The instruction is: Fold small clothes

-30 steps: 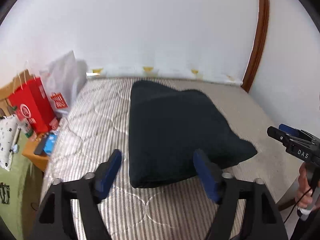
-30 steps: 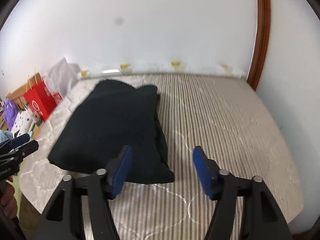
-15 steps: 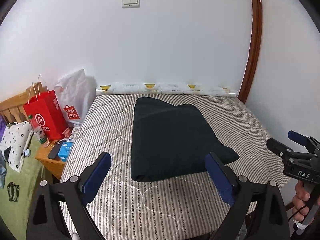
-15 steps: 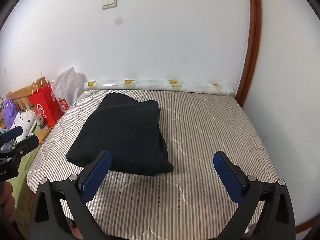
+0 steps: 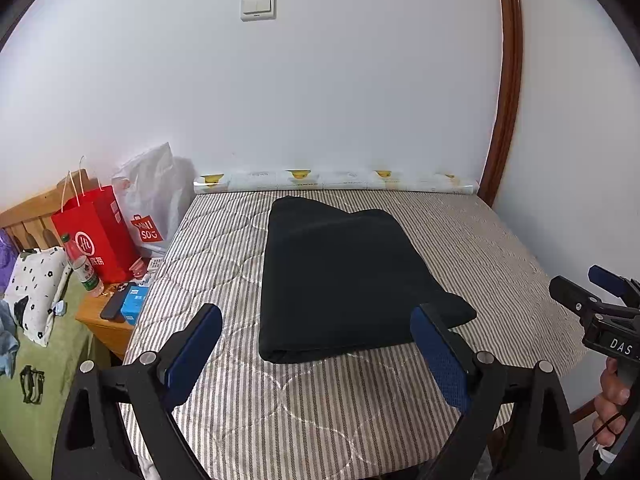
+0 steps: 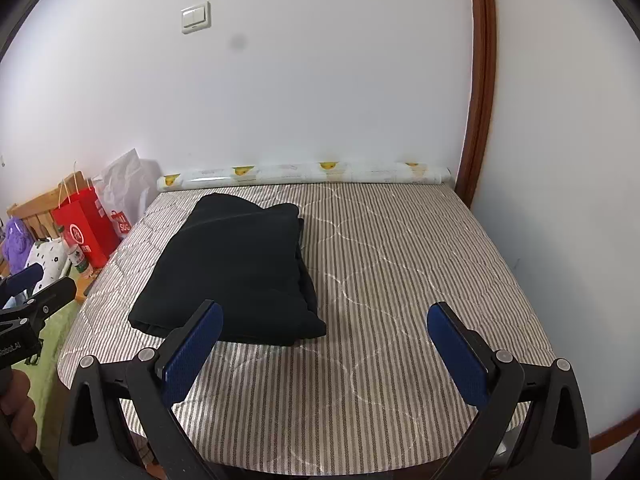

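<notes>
From the left wrist, the left gripper stands released with nothing between its blue pads, and its base runs off the bottom edge. One folded dark garment lies on the striped quilted mattress, its near edge just beyond the pads; how many layers it holds is hard to make out. At the right edge the right gripper is partly cut off, a hand on its grip. Left of the bed stand one red bag, one white bag and one bottle. From the right wrist, the right gripper gapes wide and empty over bare mattress, with the garment left of centre. A patterned roll lies along the white wall, which carries one switch, beside a brown wooden frame.
</notes>
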Demonstrator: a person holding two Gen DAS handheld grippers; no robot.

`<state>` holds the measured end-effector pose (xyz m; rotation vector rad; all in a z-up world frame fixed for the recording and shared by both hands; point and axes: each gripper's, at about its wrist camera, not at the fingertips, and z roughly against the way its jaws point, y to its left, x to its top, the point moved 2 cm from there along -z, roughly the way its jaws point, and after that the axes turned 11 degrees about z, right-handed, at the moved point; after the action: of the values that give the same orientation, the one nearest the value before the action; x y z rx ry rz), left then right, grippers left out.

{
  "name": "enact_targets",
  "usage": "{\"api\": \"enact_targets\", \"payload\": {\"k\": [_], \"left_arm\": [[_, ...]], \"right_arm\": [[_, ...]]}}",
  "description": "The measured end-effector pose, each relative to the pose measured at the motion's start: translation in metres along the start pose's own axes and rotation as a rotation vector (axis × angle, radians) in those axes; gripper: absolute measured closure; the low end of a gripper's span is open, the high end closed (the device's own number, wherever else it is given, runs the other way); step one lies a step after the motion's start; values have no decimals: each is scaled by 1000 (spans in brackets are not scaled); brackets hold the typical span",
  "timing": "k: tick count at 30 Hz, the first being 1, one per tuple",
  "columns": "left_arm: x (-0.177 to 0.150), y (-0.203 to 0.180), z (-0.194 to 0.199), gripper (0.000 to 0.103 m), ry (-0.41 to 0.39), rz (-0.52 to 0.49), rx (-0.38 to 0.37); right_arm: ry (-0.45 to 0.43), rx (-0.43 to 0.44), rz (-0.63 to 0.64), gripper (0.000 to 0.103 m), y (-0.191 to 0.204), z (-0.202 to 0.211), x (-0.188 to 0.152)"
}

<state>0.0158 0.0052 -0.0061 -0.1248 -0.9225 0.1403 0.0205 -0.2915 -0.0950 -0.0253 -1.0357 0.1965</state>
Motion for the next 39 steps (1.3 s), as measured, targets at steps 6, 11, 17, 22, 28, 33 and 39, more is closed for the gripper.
{"api": "enact_targets", "payload": {"k": [6,11,17,22,28,33,39], "left_arm": [[0,0,2,8,0,4,2],[0,-1,1,8,-3,5,6],[0,-1,3,8,-5,11,8],[1,-1,3,8,-4,12,8],[1,-1,4,8,-5,18,10],[1,-2,4,8,-5,21,14],[1,-1,4,8,-5,21,12]], "right_arm": [[0,-1,12,2,-1,1,0],[-5,-1,15,2,0,4,1],[-14,-5,27,2,3,9,3],[-20,-3,31,2,5,13,5],[-23,-1,34,2,7,14,6],[-28,2,38,2,8,15,8],[-32,5,42,2,8,17,8]]}}
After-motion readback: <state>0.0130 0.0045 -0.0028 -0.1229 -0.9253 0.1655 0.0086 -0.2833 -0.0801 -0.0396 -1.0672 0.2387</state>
